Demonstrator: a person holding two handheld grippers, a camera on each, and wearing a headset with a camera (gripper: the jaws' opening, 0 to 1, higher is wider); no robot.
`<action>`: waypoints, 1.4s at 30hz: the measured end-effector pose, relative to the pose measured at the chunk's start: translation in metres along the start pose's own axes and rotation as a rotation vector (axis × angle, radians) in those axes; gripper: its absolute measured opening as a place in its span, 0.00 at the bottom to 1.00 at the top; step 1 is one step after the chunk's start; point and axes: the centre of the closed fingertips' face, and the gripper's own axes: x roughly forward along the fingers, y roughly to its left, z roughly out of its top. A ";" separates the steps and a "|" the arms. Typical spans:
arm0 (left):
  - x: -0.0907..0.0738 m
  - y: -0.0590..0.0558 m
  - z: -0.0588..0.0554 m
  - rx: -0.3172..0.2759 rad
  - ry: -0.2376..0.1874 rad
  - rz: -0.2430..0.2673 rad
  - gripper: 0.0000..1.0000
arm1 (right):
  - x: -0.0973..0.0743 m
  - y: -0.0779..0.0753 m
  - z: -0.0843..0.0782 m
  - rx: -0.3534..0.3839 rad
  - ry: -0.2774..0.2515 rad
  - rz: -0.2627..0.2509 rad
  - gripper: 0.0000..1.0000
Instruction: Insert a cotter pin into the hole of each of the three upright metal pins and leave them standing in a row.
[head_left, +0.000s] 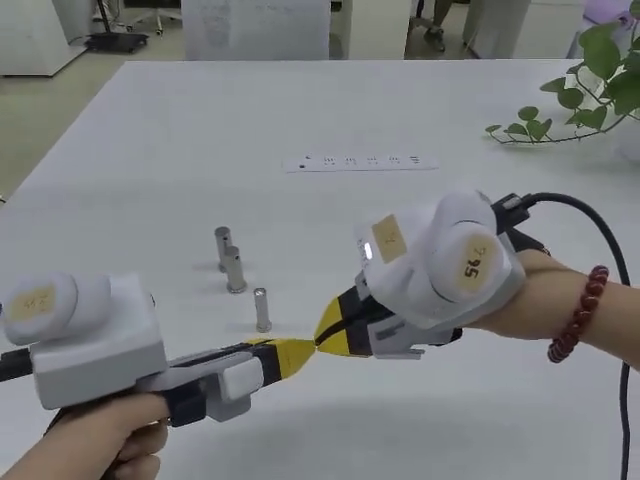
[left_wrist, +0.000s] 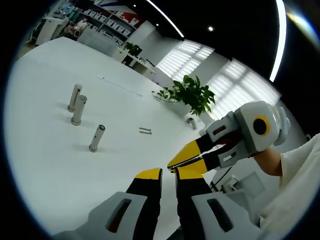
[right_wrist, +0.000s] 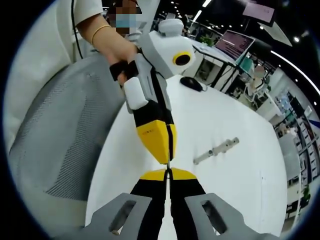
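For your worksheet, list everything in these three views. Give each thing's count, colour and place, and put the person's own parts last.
metal pins: three, silver, upright in a row, left of the table's middle
thin metal pieces: apparently two, silvery, lying beyond the pins; perhaps cotter pins, too small to tell
power strip: one, white, far middle of the table
plant: one, green, far right corner
table: one, white
mesh chair: one, grey, beside the table
bracelet: one, dark red beads, on the right wrist
left tongs: one, black with yellow tips, near edge
right tongs: one, same colours, tip to tip with the left tongs
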 end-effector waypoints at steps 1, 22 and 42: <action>0.000 -0.001 0.000 -0.001 0.001 -0.002 0.08 | 0.000 0.000 0.000 -0.002 0.002 0.000 0.02; 0.004 0.000 -0.002 0.000 0.014 0.004 0.00 | 0.001 0.000 0.001 -0.007 0.012 -0.002 0.02; 0.004 0.008 -0.005 0.144 0.044 0.035 0.00 | 0.000 -0.001 -0.003 0.110 0.000 0.010 0.10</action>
